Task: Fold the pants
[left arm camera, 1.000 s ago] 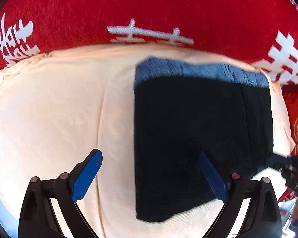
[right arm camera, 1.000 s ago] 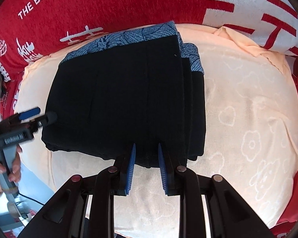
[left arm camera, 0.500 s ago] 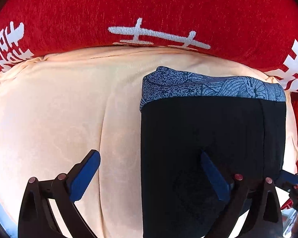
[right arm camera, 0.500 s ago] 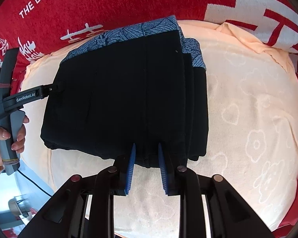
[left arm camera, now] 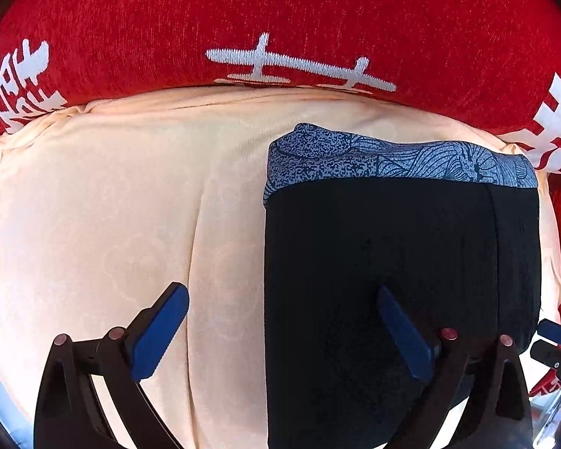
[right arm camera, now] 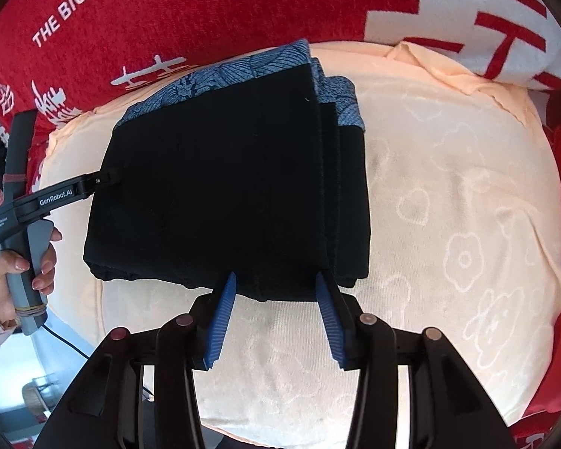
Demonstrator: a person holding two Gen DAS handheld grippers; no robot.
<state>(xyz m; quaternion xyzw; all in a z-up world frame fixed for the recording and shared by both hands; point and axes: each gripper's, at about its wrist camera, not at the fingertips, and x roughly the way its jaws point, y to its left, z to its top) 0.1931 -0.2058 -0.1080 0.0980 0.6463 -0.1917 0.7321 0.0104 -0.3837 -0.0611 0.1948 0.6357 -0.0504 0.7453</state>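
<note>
The folded black pants [right arm camera: 224, 187] with a blue patterned waistband [right arm camera: 243, 67] lie on a peach cushion cover [right arm camera: 448, 224]. My right gripper [right arm camera: 276, 299] hovers at their near edge. Its jaws are opening, and the folded edge sits between the blue pads without being pressed. In the left wrist view the pants [left arm camera: 392, 243] fill the right half. My left gripper [left arm camera: 280, 321] stands wide open and straddles their left edge, one finger over the black cloth and one over the peach cover. From the right wrist view, the left gripper [right arm camera: 101, 179] touches the pants' left side.
A red blanket with white lettering [left arm camera: 280, 7] lies behind the peach cover [left arm camera: 93, 224]. A person's hand [right arm camera: 18, 265] holds the left gripper's handle at the left. Bare peach cover stretches to the right of the pants.
The right gripper's jaws have spread apart and let go of the pants' near edge. The left gripper came in from the side to the pants' left edge.
</note>
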